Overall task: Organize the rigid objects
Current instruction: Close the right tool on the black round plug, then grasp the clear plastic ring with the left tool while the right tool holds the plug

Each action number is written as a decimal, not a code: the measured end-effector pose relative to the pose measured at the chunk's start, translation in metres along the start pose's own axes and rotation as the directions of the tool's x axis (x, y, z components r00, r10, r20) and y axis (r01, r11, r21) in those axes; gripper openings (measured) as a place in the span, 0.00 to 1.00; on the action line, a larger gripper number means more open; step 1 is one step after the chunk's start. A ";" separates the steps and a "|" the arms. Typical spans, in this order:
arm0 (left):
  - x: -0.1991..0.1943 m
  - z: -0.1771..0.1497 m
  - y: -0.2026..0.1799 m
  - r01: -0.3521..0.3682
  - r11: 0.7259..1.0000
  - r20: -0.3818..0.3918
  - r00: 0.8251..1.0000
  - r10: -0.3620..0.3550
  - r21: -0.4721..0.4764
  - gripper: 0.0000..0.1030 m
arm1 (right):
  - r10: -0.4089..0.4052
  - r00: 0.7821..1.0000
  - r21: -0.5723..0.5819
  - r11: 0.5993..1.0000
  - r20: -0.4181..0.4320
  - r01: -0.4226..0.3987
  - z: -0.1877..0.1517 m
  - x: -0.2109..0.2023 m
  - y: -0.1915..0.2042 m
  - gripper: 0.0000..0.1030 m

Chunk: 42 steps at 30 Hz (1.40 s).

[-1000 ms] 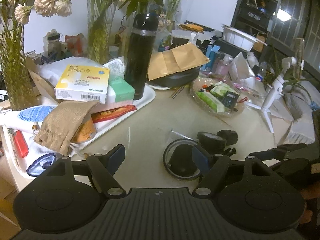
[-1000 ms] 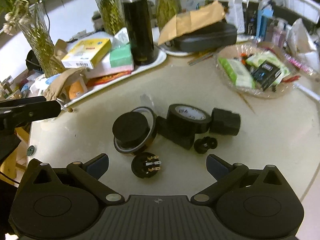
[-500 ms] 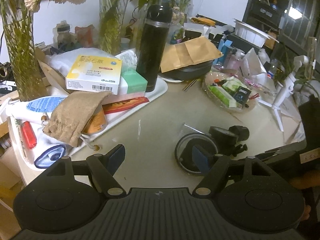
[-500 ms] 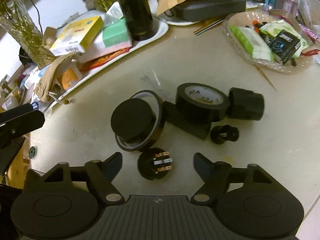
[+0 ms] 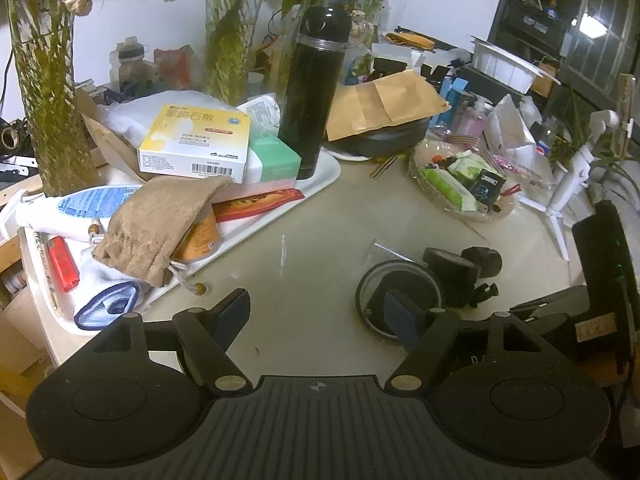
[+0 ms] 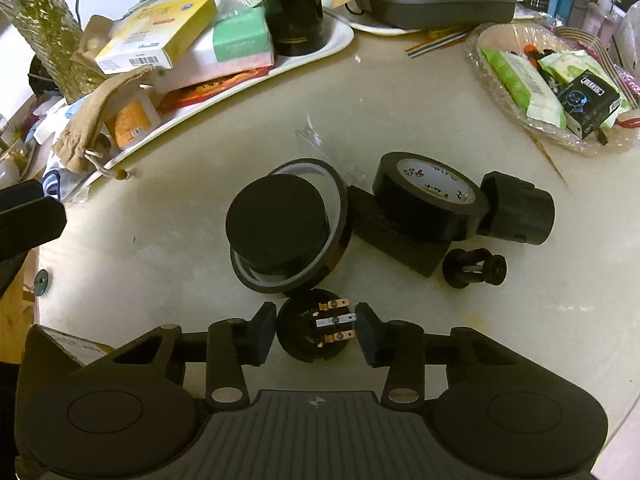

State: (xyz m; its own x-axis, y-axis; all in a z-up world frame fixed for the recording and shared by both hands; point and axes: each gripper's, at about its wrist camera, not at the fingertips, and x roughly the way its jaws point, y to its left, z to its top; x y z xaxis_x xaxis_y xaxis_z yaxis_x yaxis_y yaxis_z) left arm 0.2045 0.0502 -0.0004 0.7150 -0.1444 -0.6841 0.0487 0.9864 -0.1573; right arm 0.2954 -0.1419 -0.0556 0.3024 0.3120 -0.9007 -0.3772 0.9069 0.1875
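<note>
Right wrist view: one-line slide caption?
Right gripper fingers closing around a round black plug with metal prongs on the beige tabletop.

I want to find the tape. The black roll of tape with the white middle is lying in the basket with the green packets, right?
Not quite. The right wrist view shows the black roll of tape on the bare table, leaning on a black block. The basket with green packets sits apart.

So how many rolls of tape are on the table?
2. A wide amber-film roll lies ringed around a black puck; a black roll leans on a dark block to its right. More may hide in clutter.
</note>
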 end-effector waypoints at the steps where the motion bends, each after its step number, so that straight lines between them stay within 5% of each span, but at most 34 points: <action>1: 0.000 0.000 0.000 0.001 1.000 0.000 1.000 -0.001 0.001 0.71 | 0.003 1.000 -0.003 1.000 0.005 -0.003 -0.002 -0.001 0.000 0.44; 29: 0.015 0.007 -0.038 0.055 0.993 -0.005 0.998 -0.055 0.107 0.71 | -0.049 0.973 0.120 0.993 0.226 0.022 -0.027 -0.074 -0.045 0.44; 38: 0.038 0.017 -0.046 0.058 0.991 -0.060 0.997 -0.051 0.121 0.72 | -0.041 0.967 0.160 0.987 0.252 0.001 -0.045 -0.090 -0.056 0.44; 42: 0.053 0.024 -0.046 0.085 0.992 -0.099 0.992 -0.076 0.096 0.85 | -0.039 0.965 0.173 0.985 0.258 -0.007 -0.048 -0.094 -0.060 0.44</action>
State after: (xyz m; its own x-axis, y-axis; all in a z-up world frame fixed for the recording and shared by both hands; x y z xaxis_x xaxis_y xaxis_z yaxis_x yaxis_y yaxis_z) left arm 0.2570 -0.0009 -0.0127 0.6367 -0.2259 -0.7373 0.1761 0.9734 -0.1463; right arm 0.2473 -0.2393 -0.0015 0.5327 0.3392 -0.7754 -0.2220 0.9401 0.2587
